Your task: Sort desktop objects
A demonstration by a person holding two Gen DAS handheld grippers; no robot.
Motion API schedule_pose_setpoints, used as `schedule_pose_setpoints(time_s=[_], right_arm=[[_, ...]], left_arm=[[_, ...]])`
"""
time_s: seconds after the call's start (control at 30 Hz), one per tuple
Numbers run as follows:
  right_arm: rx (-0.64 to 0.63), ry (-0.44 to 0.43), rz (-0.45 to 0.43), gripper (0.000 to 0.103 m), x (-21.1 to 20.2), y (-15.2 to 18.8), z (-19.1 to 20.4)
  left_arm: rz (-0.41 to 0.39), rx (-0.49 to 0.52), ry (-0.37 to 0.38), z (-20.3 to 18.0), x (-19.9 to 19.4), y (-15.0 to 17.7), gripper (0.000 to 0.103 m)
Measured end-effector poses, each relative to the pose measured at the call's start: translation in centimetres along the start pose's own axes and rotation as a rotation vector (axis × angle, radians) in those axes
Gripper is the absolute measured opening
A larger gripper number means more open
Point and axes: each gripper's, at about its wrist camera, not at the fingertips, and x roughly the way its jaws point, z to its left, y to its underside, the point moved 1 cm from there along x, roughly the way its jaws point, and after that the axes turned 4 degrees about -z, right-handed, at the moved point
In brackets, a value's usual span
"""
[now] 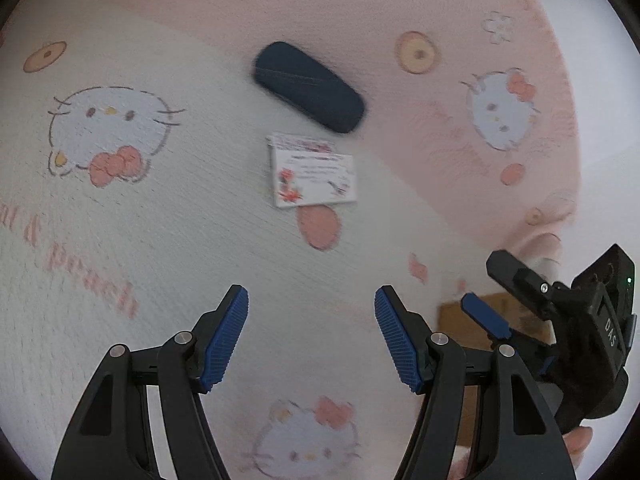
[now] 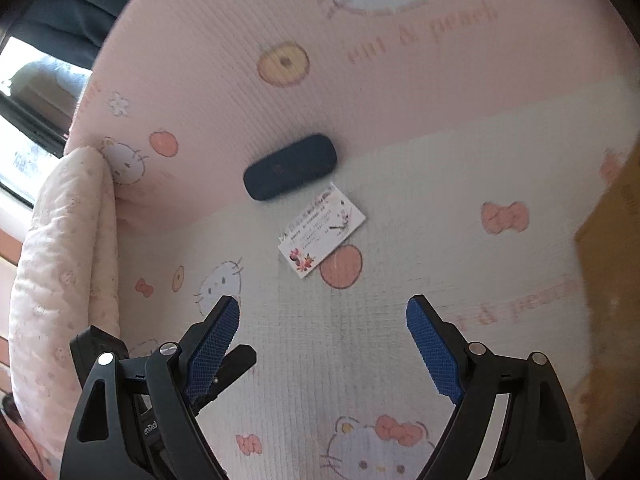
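A dark blue glasses case (image 1: 309,86) (image 2: 291,172) lies on a pink and white cartoon-cat cloth (image 1: 160,208) (image 2: 400,128). Just nearer than it lies a white printed card pack (image 1: 314,172) (image 2: 322,230), almost touching the case. My left gripper (image 1: 311,332) hovers open above the cloth, short of the card, nothing between its blue pads. My right gripper (image 2: 322,342) is open too, also empty and short of the card. In the left wrist view the right gripper (image 1: 520,300) shows at the lower right.
A brown cardboard box (image 2: 612,216) (image 1: 472,320) stands at the right edge of the cloth. A folded pale quilt (image 2: 60,264) lies along the left side. A window frame (image 2: 24,120) is beyond it. A hand (image 1: 580,440) holds the right gripper.
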Motion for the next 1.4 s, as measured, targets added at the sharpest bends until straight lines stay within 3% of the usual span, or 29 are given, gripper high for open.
schedule_pose_setpoints(time_s=[0.17, 0.23, 0.4, 0.43, 0.47, 0.53, 0.57, 0.63, 0.67, 0.8, 0.83, 0.87, 0.97, 1.0, 1.03, 1.1, 1.27, 1.4], right_arm=[[0.051, -0.008, 0.036, 0.085, 4.6, -0.7, -2.0], [0.053, -0.017, 0.042, 0.085, 6.4, -1.2, -2.6], [0.009, -0.017, 0.040, 0.085, 9.2, -1.8, -3.4], [-0.005, -0.013, 0.037, 0.085, 9.8, -2.0, -3.6], [-0.026, -0.009, 0.030, 0.085, 10.4, -2.1, -3.7], [-0.080, -0.004, -0.007, 0.084, 11.2, -2.4, -3.8], [-0.107, -0.002, -0.025, 0.082, 11.6, -2.5, -3.8], [-0.153, 0.001, -0.045, 0.060, 12.2, -2.7, -3.7], [-0.170, 0.003, -0.050, 0.055, 12.5, -2.8, -3.7], [-0.162, 0.013, -0.038, 0.052, 14.3, -3.3, -3.9], [-0.153, 0.000, -0.052, 0.052, 14.5, -3.6, -3.9], [-0.145, -0.012, -0.066, 0.052, 14.6, -3.8, -4.0], [-0.112, -0.041, -0.086, 0.050, 15.3, -4.6, -4.1], [-0.104, -0.039, -0.088, 0.043, 15.5, -4.8, -4.1], [-0.097, -0.035, -0.090, 0.026, 15.7, -4.9, -4.2], [-0.092, -0.019, -0.079, 0.013, 16.2, -4.8, -4.3], [-0.140, 0.025, -0.039, 0.013, 15.5, -3.5, -3.5], [-0.186, 0.067, -0.001, 0.013, 13.9, -0.6, -3.4]], left_arm=[[-0.041, 0.048, -0.089, 0.9, 2.6, -1.2, 0.070], [-0.048, 0.053, -0.086, 1.1, 3.3, -1.6, 0.070], [-0.049, -0.048, -0.023, 2.6, 5.8, -2.9, 0.070], [-0.064, -0.065, 0.001, 2.8, 6.1, -3.2, 0.067], [-0.078, -0.082, 0.026, 3.0, 6.4, -3.5, 0.057], [-0.104, -0.114, 0.044, 3.4, 6.8, -3.9, 0.052], [-0.097, -0.126, 0.047, 3.5, 7.3, -4.2, 0.052], [-0.096, -0.146, 0.055, 3.7, 8.1, -4.6, 0.052], [-0.102, -0.152, 0.060, 3.8, 8.3, -4.8, 0.052], [-0.135, -0.153, 0.064, 3.5, 8.9, -5.4, 0.050], [-0.131, -0.149, 0.059, 3.4, 9.1, -5.5, 0.043], [-0.127, -0.144, 0.054, 3.3, 9.4, -5.6, 0.029], [-0.105, -0.154, 0.031, 3.4, 10.2, -5.5, 0.016], [-0.108, -0.164, 0.034, 3.5, 10.2, -5.5, 0.014], [-0.111, -0.175, 0.037, 3.7, 10.2, -5.4, 0.011], [-0.105, -0.193, 0.040, 3.8, 10.2, -5.2, 0.010], [-0.081, -0.151, -0.009, 3.2, 9.1, -3.9, 0.009], [-0.048, -0.137, -0.029, 3.3, 7.6, -1.4, 0.009]])
